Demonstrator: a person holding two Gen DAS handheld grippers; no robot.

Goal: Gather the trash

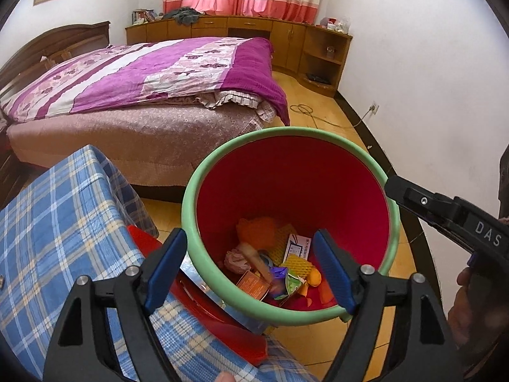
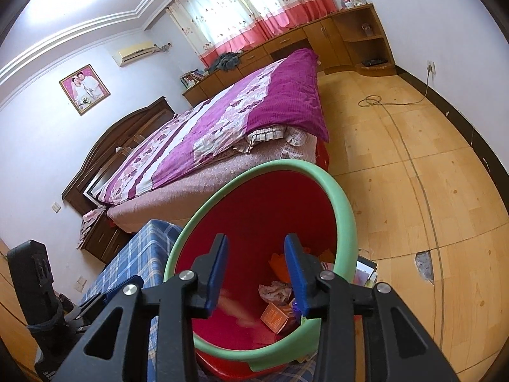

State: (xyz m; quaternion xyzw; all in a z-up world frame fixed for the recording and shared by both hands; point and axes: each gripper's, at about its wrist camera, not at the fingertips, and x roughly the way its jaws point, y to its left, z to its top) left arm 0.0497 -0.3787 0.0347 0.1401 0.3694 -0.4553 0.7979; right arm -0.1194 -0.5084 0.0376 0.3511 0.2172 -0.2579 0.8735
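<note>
A red trash bin with a pale green rim [image 1: 191, 191] stands beside a table with a blue plaid cloth [image 1: 63, 222]; it also shows in the right wrist view [image 2: 345, 210]. Inside lie several pieces of trash: an orange box [image 1: 253, 288], crumpled pink paper [image 1: 237, 259], yellow foam netting [image 1: 299, 264] and wrappers. My left gripper [image 1: 251, 273] is open and empty, straddling the bin's near rim. My right gripper [image 2: 256, 275] is open and empty over the bin's mouth; a blurred pale item [image 2: 238, 310] is inside the bin below it. The right gripper's body shows in the left wrist view [image 1: 445, 216].
A bed with a purple quilt [image 1: 159, 73] stands behind the bin. Wooden cabinets [image 1: 254, 28] line the far wall. A cable [image 2: 375, 100] lies coiled on the wooden floor. A red tray [image 1: 222, 324] lies on the table under the bin's edge.
</note>
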